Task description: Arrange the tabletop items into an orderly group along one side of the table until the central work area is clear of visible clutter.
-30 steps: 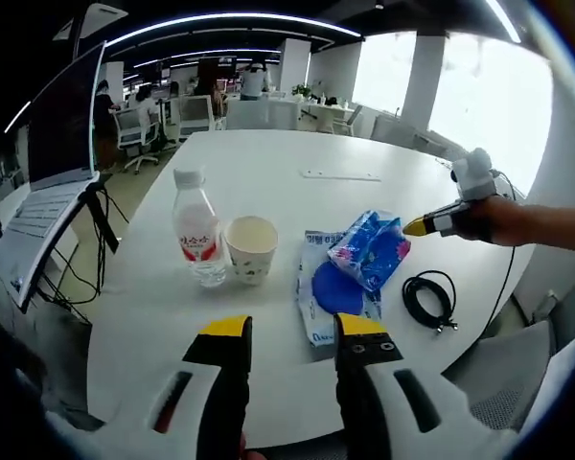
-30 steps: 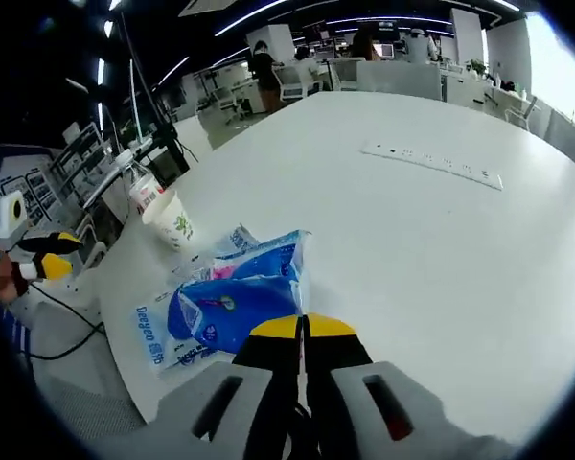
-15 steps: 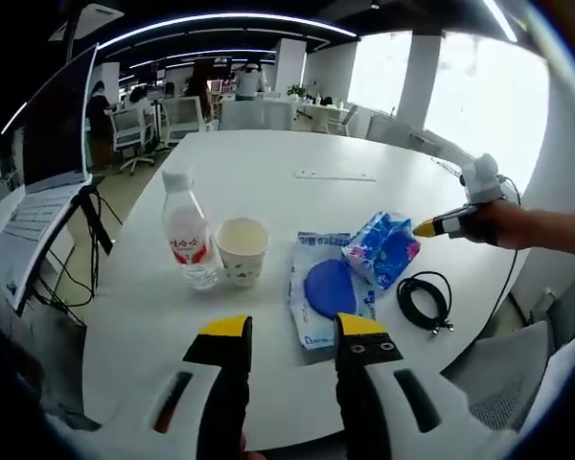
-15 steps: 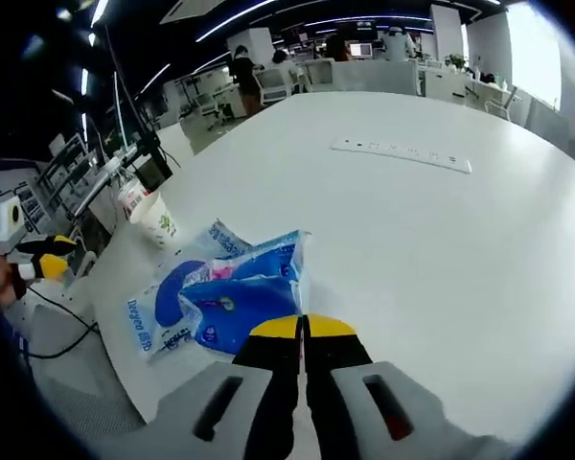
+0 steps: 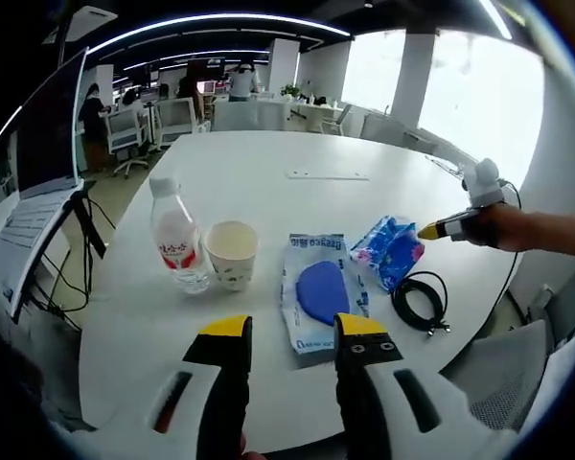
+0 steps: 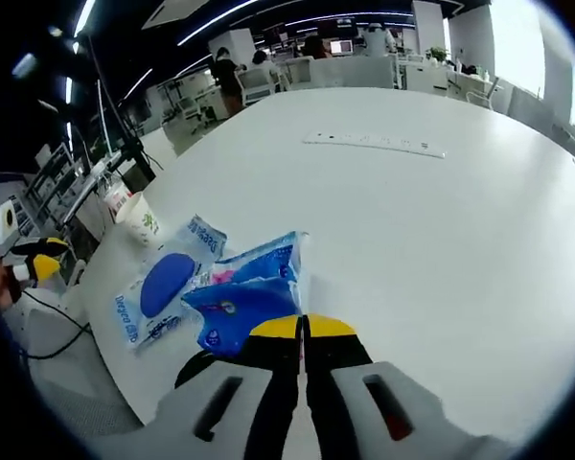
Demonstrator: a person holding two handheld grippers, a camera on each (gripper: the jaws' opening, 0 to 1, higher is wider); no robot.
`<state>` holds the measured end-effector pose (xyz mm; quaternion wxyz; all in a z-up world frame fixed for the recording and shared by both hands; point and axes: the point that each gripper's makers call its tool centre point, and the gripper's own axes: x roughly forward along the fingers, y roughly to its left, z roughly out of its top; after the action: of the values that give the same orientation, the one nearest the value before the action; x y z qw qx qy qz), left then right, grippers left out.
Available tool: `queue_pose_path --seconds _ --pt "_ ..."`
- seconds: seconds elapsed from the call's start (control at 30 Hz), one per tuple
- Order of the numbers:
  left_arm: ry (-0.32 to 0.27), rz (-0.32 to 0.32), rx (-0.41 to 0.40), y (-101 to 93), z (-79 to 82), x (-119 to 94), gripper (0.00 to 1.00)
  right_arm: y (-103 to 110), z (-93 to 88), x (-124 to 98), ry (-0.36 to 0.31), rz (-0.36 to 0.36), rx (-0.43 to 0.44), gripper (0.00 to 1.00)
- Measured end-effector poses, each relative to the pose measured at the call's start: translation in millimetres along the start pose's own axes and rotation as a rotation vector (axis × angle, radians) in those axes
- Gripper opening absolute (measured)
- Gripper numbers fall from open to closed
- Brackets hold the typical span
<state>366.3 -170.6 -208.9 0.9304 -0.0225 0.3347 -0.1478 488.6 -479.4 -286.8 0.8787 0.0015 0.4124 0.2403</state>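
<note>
The right gripper has its jaws pinched on the blue snack bag, at 3 o'clock in the left gripper view. The left gripper hangs open, holding nothing. Water bottle, paper cup, wet-wipes pack and black cable already line the near table edge; judging by this, only the bag needs setting down

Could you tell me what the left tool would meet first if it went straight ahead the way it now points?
Probably the flat white-and-blue packet, lying on the white table just ahead of the open left tool, slightly toward its right jaw. Depth is hard to judge, so it might pass just above it.
</note>
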Motion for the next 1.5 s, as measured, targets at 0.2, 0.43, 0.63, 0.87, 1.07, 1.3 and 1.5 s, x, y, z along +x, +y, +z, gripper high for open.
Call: queue_pose_path --seconds 0.2,0.43,0.63,0.87,1.07,1.3,1.5 --pt "-0.002 -0.009 0.002 -2.3 0.2 1.4 0.33 -7.6 -4.8 -3.7 0.009 -0.022 0.007 0.00" --pt "0.001 -0.014 -0.010 -1.7 -2.7 2.4 0.33 -6.6 -3.7 -6.6 0.006 -0.035 0.008 0.00" --pt "0.001 -0.018 -0.012 -2.0 -3.3 3.3 0.33 -10.5 -7.7 -7.4 0.013 -0.062 0.029 0.00" --pt "0.004 -0.015 -0.014 1.1 -3.8 2.7 0.33 -23.9 -14.2 -11.5 0.029 -0.120 0.085 0.00" --pt "0.011 -0.019 -0.013 0.0 -7.0 4.7 0.33 -25.5 -27.1 -17.9 0.082 -0.160 0.048 0.00" --pt "0.023 -0.026 -0.012 -2.5 -10.4 5.5 0.33 -25.4 -25.8 -17.3 0.078 -0.162 0.055 0.00" --pt "0.028 -0.033 -0.022 -5.2 -13.7 6.0 0.33 -22.8 -24.4 -17.8 0.092 -0.155 0.005 0.06"
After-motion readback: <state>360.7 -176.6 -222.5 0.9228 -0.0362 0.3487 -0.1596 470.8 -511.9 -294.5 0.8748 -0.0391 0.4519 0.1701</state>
